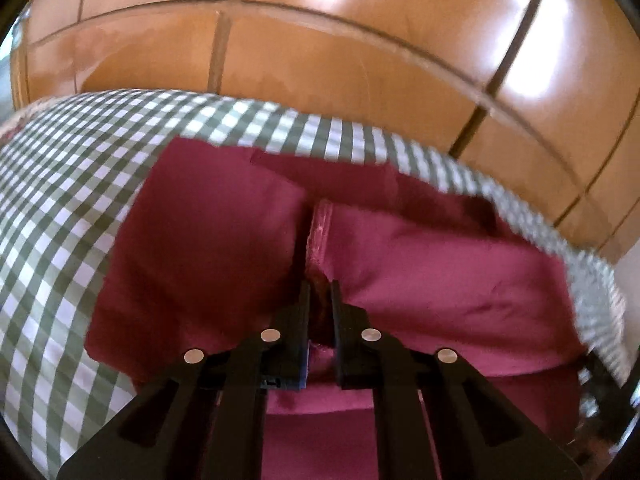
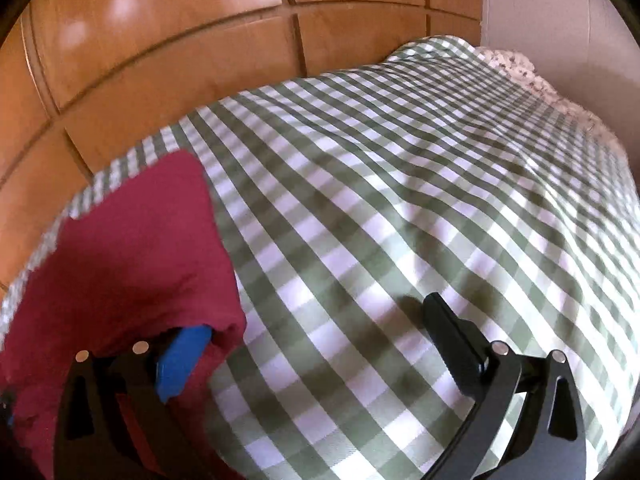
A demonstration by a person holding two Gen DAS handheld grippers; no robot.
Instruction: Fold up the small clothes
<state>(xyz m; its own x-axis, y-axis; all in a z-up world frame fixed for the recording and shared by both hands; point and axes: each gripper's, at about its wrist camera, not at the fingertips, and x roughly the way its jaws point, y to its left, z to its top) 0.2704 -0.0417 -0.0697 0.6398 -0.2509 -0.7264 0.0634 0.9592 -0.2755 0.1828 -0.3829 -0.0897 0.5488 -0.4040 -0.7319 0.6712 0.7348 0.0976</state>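
Note:
A dark red garment (image 1: 420,280) lies on a green-and-white checked cloth (image 1: 60,208), partly folded, with a hemmed edge standing up at its middle. My left gripper (image 1: 320,292) is shut on a fold of this garment just below that hem. In the right wrist view the same red garment (image 2: 132,248) lies at the left on the checked cloth (image 2: 400,200). My right gripper (image 2: 316,320) is open wide; its left finger, with a blue pad (image 2: 182,360), lies partly under the garment's edge, and its right finger (image 2: 452,336) is over bare cloth.
Orange-brown wooden panels (image 1: 320,60) stand just behind the cloth's far edge, also in the right wrist view (image 2: 160,40). A flowered fabric (image 2: 532,76) lies at the far right by a pale wall (image 2: 560,20).

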